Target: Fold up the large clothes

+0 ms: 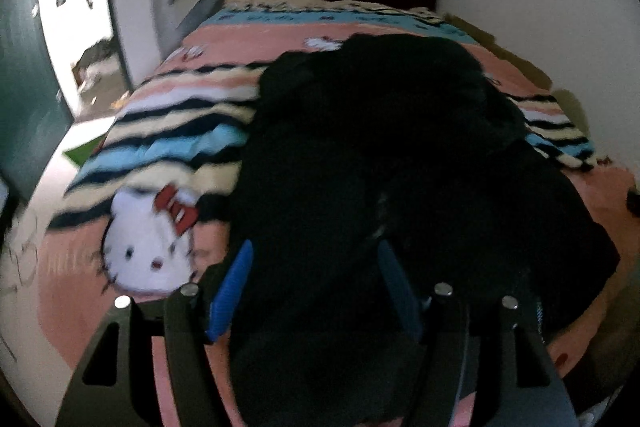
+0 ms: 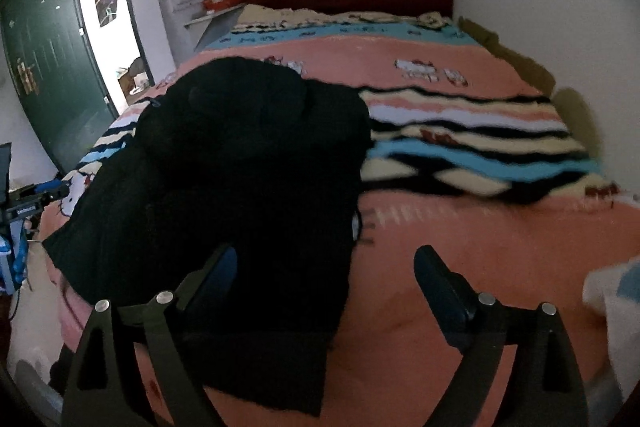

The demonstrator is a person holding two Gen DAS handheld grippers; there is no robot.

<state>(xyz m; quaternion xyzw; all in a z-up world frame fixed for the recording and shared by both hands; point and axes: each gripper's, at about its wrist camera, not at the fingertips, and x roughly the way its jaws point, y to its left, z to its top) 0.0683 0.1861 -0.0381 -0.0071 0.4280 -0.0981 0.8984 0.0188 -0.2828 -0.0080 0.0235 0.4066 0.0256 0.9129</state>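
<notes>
On fuzzy striped blanket (image 2: 460, 131), rumpled black garment (image 2: 248, 163) lies heaped.

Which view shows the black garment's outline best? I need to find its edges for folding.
The right wrist view: the black garment shows its right edge and near hem against the pink blanket. The left wrist view shows it larger, blurred, its near edge hidden.

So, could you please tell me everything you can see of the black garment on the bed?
The black garment is a large, dark, soft-looking piece of clothing, too dark to make out details. It lies bunched in a rumpled heap on the pink striped cartoon blanket, towards the bed's left side in the right wrist view, with one flat straight-edged part hanging towards the near edge. Both hand-held grippers hover open above it; the left hand-held gripper frames the fabric without pinching it.
</notes>
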